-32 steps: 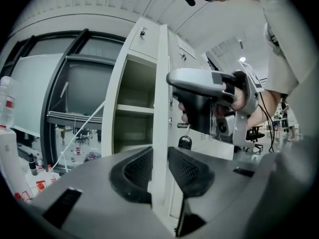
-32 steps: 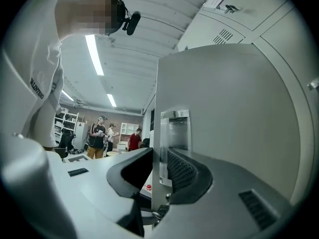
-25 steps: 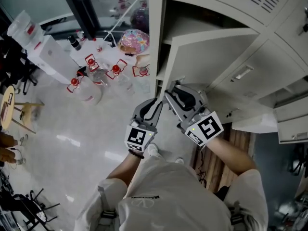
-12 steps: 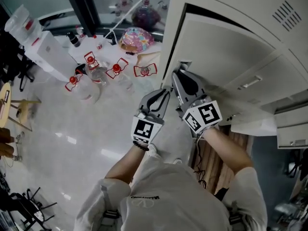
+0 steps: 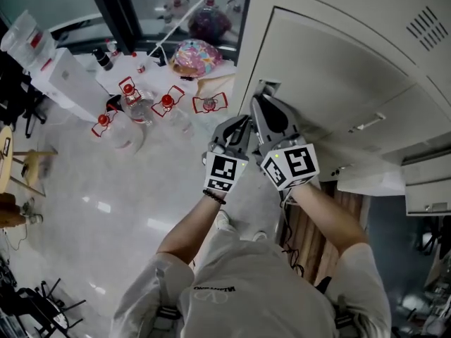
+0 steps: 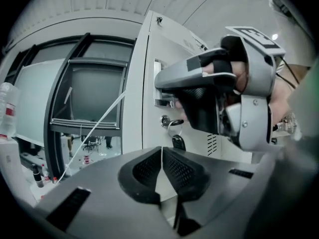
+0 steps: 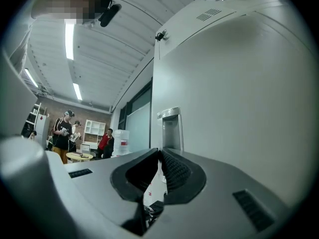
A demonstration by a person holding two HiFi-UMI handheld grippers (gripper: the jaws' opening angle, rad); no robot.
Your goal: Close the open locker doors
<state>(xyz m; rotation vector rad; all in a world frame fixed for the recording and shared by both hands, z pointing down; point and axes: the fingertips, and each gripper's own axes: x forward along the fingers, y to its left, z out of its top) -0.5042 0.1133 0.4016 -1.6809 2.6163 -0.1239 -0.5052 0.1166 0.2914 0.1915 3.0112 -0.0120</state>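
Observation:
The grey locker door (image 5: 338, 69) stands almost flush with its cabinet. My right gripper (image 5: 259, 103) lies against the door's free edge, its tip at the handle recess (image 5: 268, 88). The left gripper view shows the right gripper (image 6: 159, 82) at that recess (image 6: 158, 96), above a key (image 6: 172, 124) in the lock. My left gripper (image 5: 238, 125) hovers just left of it, off the door. Both pairs of jaws have just been closing and now meet with nothing between them (image 6: 161, 156) (image 7: 159, 153). The door (image 7: 239, 108) fills the right gripper view.
Clear bottles with red caps (image 5: 130, 97), a colourful round thing (image 5: 196, 56) and white boxes (image 5: 60, 76) lie on the floor at the left. Lower locker doors (image 5: 430, 182) stick out at the right. Several people (image 7: 65, 128) stand far back in the room.
The locker door has swung from wide open to almost flush with the cabinet. Both grippers moved with it toward the cabinet, and their jaws closed.

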